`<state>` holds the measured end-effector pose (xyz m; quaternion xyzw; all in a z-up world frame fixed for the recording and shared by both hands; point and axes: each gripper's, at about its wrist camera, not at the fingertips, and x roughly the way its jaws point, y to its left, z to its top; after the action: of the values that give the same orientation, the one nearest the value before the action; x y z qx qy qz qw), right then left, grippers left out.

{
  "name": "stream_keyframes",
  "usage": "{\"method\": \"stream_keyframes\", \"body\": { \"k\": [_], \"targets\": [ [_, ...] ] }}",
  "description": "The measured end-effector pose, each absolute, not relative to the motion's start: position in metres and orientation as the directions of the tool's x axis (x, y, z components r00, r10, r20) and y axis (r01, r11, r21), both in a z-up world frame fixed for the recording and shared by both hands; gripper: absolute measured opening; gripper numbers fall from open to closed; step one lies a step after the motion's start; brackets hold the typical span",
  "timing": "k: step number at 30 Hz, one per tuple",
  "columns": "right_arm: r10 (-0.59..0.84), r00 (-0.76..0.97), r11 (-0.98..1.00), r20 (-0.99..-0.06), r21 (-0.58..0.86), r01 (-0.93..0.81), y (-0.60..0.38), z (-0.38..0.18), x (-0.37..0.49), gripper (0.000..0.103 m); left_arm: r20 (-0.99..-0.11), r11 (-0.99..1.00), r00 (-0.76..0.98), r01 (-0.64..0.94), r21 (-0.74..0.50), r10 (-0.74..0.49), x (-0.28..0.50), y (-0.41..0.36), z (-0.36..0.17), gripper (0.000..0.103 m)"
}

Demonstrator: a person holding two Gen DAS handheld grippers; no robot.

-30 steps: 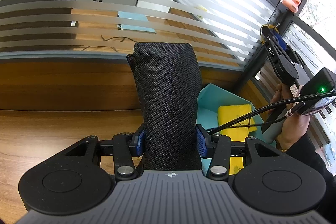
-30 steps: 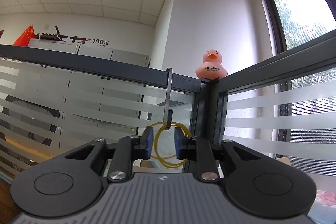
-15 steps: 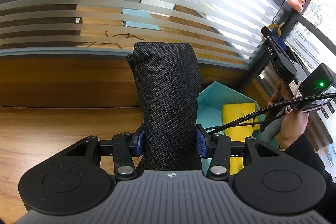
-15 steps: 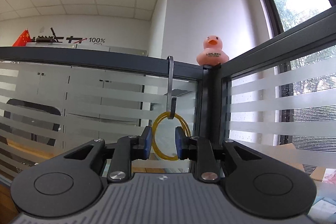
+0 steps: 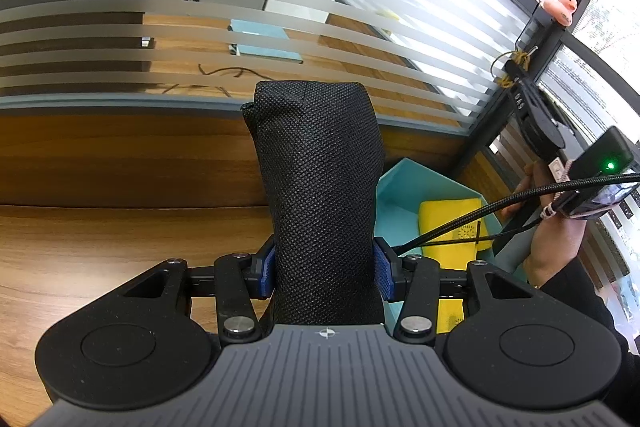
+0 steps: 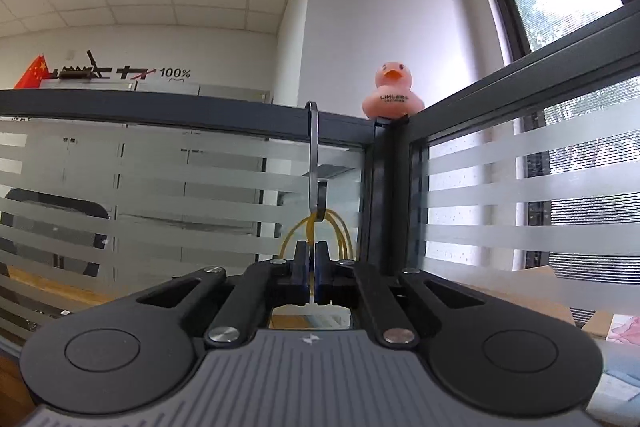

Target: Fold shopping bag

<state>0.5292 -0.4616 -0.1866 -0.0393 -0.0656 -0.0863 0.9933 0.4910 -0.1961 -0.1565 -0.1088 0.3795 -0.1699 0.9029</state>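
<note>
Shopping bag (image 5: 320,195), rolled into a black woven bundle, stands upright between my left gripper's (image 5: 325,273) blue pads, clamped, above the wooden desk (image 5: 100,247). Far right, my right gripper (image 6: 311,267) has just closed its jaws on the yellow loop (image 6: 340,233) hanging from a metal hook (image 6: 314,163) below the pink duck (image 6: 393,95).

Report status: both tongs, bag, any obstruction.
Left tongs clamped on rolled black bag. Right tongs just closed on yellow bands at the hook. Nothing blocking.
</note>
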Motion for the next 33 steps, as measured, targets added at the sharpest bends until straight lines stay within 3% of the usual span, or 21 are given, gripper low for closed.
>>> {"method": "stream_keyframes", "body": {
  "k": [9,12,15,17,20,24,33],
  "targets": [
    [-0.108,0.975,0.992,0.194,-0.046,0.119,-0.462,-0.183,0.512,0.002,-0.647,0.916,0.651,0.230,-0.330,-0.396,0.491,-0.198,-0.158,0.049],
    [-0.100,0.979,0.993,0.180,-0.038,0.108,-0.463,-0.183,0.514,0.013,-0.646,0.915,0.652,0.231,-0.330,-0.397,0.491,-0.198,-0.158,0.049],
    [-0.091,0.974,0.995,0.207,-0.023,0.097,-0.466,-0.183,0.507,0.011,-0.645,0.915,0.652,0.231,-0.332,-0.399,0.492,-0.197,-0.158,0.049],
    [-0.089,0.966,0.996,0.241,-0.008,0.094,-0.467,-0.181,0.499,0.003,-0.647,0.913,0.648,0.234,-0.334,-0.403,0.492,-0.197,-0.159,0.049],
    [-0.108,0.973,0.994,0.204,0.026,0.105,-0.475,-0.176,0.506,0.000,-0.647,0.912,0.646,0.236,-0.335,-0.405,0.493,-0.198,-0.159,0.049],
    [-0.091,0.987,0.995,0.134,0.043,0.086,-0.484,-0.178,0.525,0.000,-0.651,0.914,0.644,0.234,-0.331,-0.401,0.493,-0.198,-0.160,0.049],
    [-0.112,0.979,0.994,0.171,0.030,0.109,-0.483,-0.179,0.541,0.001,-0.659,0.917,0.641,0.226,-0.328,-0.394,0.493,-0.197,-0.162,0.049]
  ]
}}
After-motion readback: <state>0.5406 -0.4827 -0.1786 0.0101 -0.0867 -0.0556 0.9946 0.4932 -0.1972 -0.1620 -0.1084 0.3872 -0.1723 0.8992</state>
